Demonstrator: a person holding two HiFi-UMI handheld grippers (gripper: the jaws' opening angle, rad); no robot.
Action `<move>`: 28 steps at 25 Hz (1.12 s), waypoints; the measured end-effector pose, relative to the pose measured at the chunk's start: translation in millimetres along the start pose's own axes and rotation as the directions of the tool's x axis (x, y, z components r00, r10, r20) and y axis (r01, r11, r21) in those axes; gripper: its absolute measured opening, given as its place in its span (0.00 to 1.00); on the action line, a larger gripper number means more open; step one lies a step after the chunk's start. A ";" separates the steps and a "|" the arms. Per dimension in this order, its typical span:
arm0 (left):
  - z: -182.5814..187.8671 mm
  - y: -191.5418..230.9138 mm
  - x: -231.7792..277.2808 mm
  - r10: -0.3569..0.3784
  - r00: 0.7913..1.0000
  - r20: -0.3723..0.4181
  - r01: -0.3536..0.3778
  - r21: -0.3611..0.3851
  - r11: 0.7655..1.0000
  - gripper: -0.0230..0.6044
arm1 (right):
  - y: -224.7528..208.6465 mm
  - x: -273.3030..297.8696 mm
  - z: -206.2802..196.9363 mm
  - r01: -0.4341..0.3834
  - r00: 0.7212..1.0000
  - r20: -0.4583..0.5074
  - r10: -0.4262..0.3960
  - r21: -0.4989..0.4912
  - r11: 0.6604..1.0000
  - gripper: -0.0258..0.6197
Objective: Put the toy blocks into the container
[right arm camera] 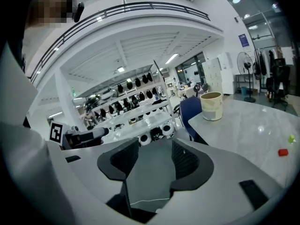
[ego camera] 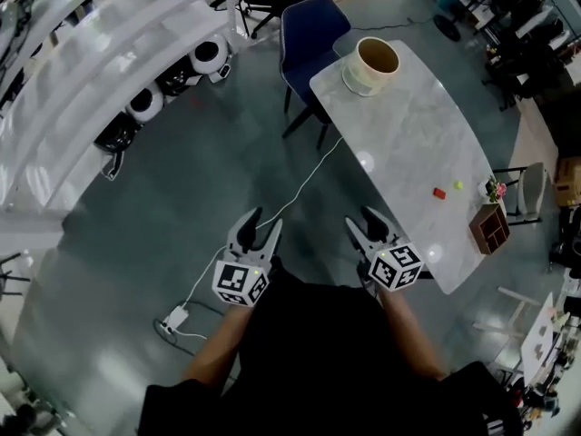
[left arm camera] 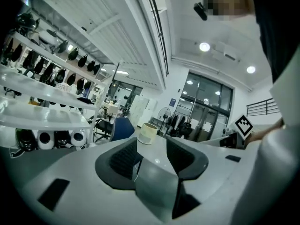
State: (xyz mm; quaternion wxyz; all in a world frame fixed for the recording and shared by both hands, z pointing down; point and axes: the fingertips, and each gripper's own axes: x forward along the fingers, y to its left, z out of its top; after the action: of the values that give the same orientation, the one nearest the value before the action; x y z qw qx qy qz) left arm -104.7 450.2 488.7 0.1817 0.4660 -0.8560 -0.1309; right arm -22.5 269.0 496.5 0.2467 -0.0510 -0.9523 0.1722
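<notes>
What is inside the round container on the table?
The container shows only its brown inside, no blocks. Its rim hides part of the bottom. The red block lies outside.

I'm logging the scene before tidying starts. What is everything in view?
table: one, white marble, right of centre
container: one, cream, table's far end
red block: one, red, table's right side
yellow-green block: one, yellow-green, beside the red block
box: one, brown, by the table's right edge
chair: one, blue, beyond the table
cable: one, white, on the floor
left gripper: one, grey, open, empty
right gripper: one, grey, open, empty
</notes>
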 end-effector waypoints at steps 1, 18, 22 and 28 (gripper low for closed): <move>2.3 5.6 4.9 -0.019 1.000 -0.010 0.019 0.002 1.000 0.32 | -1.1 3.3 1.1 0.022 1.000 0.000 -0.022 0.018 1.000 0.33; -30.8 -26.8 88.5 -0.239 0.958 -0.158 0.251 0.067 0.966 0.32 | -68.4 -78.0 -39.3 0.305 0.952 -0.003 -0.305 -0.023 0.952 0.33; -33.4 -72.2 92.3 -0.270 0.944 -0.188 0.281 0.038 0.959 0.32 | -92.7 -90.8 -30.7 0.321 0.947 0.008 -0.322 -0.102 0.941 0.33; -40.1 -141.6 136.0 -0.375 0.894 -0.245 0.406 0.090 0.909 0.32 | -146.8 -122.0 -2.9 0.380 0.921 0.110 -0.374 -0.033 0.925 0.33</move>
State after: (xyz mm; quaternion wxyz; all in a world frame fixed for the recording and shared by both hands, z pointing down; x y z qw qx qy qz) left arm -49.1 257.7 494.7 0.2133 0.6518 -0.7259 -0.0521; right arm 83.7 110.3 495.5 0.2251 0.1354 -0.9598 0.0985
